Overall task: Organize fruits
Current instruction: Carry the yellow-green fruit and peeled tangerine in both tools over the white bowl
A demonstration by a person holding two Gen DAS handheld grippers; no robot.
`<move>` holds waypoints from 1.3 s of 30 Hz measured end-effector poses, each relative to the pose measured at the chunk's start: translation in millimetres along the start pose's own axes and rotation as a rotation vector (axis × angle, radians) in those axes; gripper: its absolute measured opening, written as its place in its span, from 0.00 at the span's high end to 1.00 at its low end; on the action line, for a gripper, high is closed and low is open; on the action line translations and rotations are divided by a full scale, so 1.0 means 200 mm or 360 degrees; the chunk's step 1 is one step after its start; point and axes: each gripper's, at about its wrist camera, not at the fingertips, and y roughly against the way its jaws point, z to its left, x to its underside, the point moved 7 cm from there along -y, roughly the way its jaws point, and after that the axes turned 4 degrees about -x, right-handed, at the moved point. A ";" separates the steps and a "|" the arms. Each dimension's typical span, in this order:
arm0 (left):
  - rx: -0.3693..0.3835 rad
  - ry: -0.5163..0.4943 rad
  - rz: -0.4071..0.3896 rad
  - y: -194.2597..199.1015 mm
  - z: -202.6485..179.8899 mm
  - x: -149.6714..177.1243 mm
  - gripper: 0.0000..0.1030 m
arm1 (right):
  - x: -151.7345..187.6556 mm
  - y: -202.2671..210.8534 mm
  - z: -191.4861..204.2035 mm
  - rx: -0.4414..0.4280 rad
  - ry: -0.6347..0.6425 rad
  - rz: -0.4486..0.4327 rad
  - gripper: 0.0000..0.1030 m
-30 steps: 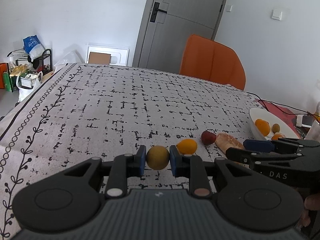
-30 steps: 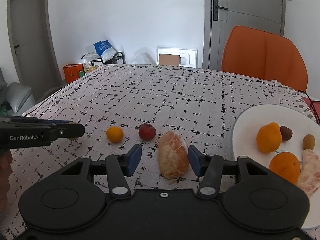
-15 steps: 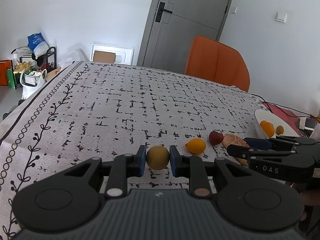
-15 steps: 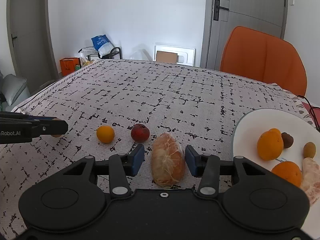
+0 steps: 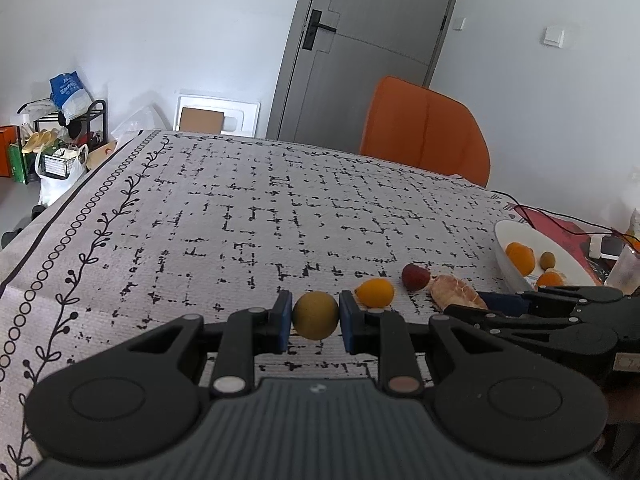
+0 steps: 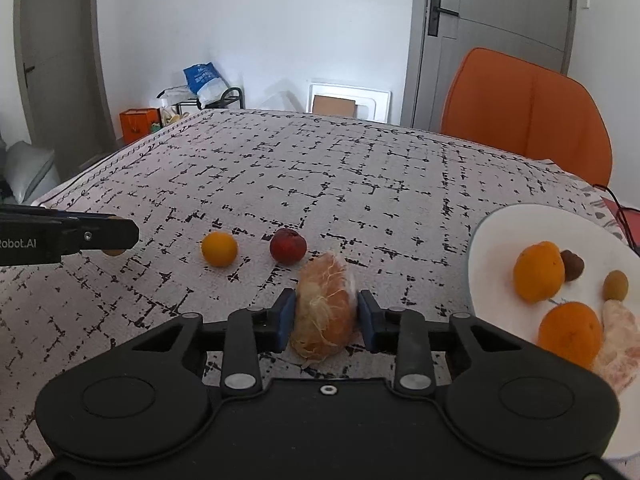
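Observation:
My left gripper (image 5: 315,316) is shut on a yellow-green round fruit (image 5: 315,314), held a little above the patterned tablecloth. My right gripper (image 6: 325,316) has closed on a peeled pomelo segment (image 6: 325,304) that lies on the cloth. A small orange (image 6: 219,249) and a red fruit (image 6: 287,245) lie on the cloth just beyond it; both also show in the left wrist view, the orange (image 5: 374,292) and the red fruit (image 5: 416,277). A white plate (image 6: 520,224) at the right holds several fruits. The left gripper (image 6: 100,236) reaches in at the left edge.
An orange chair (image 6: 528,112) stands at the table's far side. Cables and a clear cup (image 5: 624,268) sit beyond the plate at the right. The tablecloth's left edge (image 5: 48,216) drops to a cluttered floor with bags and a rack.
My right gripper's jaws have closed in around the pomelo segment. My left gripper, still holding the round fruit, has risen and tilted up slightly.

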 end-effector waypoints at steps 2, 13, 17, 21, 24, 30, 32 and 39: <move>0.0011 -0.0003 -0.0006 0.01 -0.01 0.00 0.77 | 0.00 0.03 -0.01 0.0000 -0.0037 -0.0019 0.69; 0.0078 -0.0087 -0.0020 0.03 -0.16 -0.03 0.77 | 0.00 0.20 -0.10 -0.0001 -0.0182 -0.0139 0.70; 0.0102 -0.0118 -0.0025 0.03 -0.23 -0.04 0.77 | 0.00 0.25 -0.14 0.0004 -0.0224 -0.0181 0.70; 0.0133 -0.0150 -0.0031 0.02 -0.29 -0.04 0.77 | 0.01 0.30 -0.20 0.0044 -0.0245 -0.0209 0.70; 0.0154 -0.0178 -0.0039 0.02 -0.35 -0.05 0.77 | 0.02 0.33 -0.24 0.0069 -0.0268 -0.0225 0.70; 0.0197 -0.0235 -0.0062 0.03 -0.46 -0.07 0.77 | 0.06 0.40 -0.33 0.0127 -0.0318 -0.0255 0.70; 0.0212 -0.0252 -0.0068 0.02 -0.49 -0.08 0.77 | 0.07 0.42 -0.36 0.0148 -0.0331 -0.0262 0.70; 0.0250 -0.0302 -0.0074 0.01 -0.60 -0.08 0.77 | 0.11 0.48 -0.47 0.0209 -0.0382 -0.0282 0.70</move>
